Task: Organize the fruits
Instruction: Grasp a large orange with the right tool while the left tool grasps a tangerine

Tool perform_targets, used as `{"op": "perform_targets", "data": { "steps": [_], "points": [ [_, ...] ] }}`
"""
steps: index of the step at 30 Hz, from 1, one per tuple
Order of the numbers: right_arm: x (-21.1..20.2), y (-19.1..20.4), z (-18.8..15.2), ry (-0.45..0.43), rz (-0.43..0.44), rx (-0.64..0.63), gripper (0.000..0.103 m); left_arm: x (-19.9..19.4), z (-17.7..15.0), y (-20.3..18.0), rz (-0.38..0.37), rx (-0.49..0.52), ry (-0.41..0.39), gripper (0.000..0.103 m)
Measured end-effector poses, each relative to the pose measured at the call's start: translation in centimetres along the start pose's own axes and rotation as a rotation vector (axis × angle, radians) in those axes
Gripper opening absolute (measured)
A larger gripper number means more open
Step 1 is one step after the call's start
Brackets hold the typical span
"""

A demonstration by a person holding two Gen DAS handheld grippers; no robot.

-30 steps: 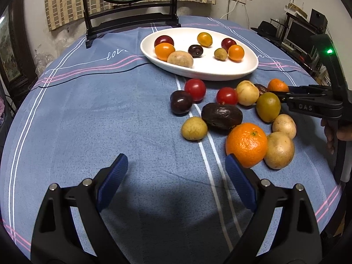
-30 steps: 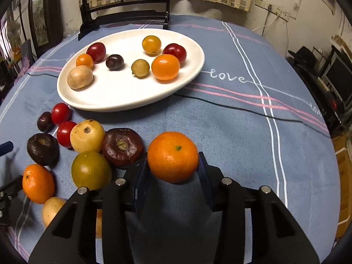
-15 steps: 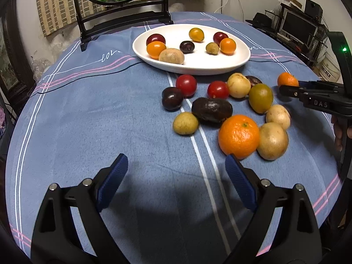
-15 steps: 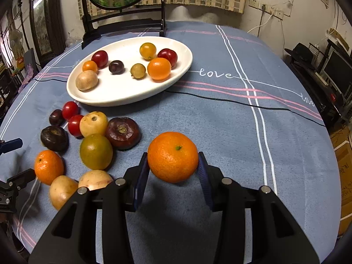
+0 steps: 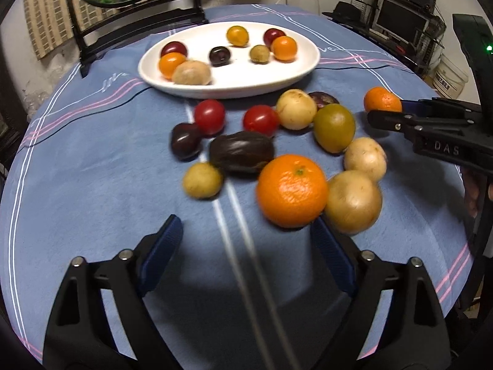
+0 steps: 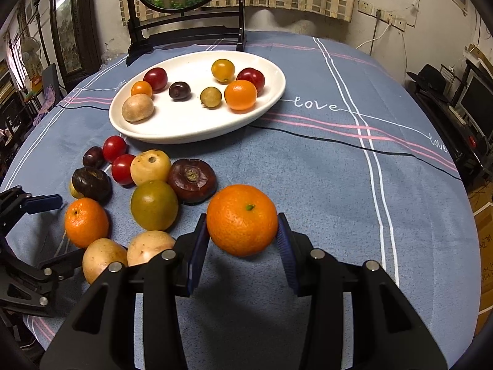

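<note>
Right gripper [image 6: 242,237] clamps the mandarin [image 6: 242,219] off-centre (left gripper [image 5: 246,246] gapes empty): could roll out before the plate [image 6: 271,98].

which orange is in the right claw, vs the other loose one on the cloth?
The big orange clamped between the right claw pads, lifted off the cloth. The other orange lies free beside the potatoes.
</note>
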State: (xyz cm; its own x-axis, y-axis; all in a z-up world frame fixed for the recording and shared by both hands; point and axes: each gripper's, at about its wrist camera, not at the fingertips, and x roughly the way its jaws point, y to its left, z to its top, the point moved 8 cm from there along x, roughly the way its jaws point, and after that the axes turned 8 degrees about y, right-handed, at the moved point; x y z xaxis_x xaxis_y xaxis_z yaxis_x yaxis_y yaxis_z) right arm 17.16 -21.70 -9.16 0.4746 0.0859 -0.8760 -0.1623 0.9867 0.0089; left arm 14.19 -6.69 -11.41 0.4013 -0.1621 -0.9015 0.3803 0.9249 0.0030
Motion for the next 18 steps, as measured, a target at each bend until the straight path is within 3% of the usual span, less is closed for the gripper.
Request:
{"op": "perform_targets", "data": {
  "steps": [5, 8, 13, 14, 18],
  "points": [
    [0.2, -0.1, -0.4, 0.008, 0.009, 0.003, 0.044, 0.7, 1.1, -1.0, -0.01, -0.003, 0.005, 0.075],
    [0.3, 0.0, -0.5, 0.009, 0.013, 0.006, 0.044, 0.8, 1.8, -1.1, -0.051, -0.023, 0.001, 0.061],
    [0.2, 0.1, -0.5, 0.006, 0.02, 0.007, 0.044, 1.1, 2.5, -0.8, -0.084, -0.061, -0.013, 0.054],
    [0.1, 0.1, -0.5, 0.004, 0.022, 0.006, 0.044, 1.1, 2.4, -0.9, -0.092, -0.055, -0.014, 0.047],
    [-0.3, -0.1, -0.5, -0.006, 0.021, 0.01, 0.044, 0.7, 1.9, -0.8, -0.109, -0.06, -0.007, 0.046]
  ]
}}
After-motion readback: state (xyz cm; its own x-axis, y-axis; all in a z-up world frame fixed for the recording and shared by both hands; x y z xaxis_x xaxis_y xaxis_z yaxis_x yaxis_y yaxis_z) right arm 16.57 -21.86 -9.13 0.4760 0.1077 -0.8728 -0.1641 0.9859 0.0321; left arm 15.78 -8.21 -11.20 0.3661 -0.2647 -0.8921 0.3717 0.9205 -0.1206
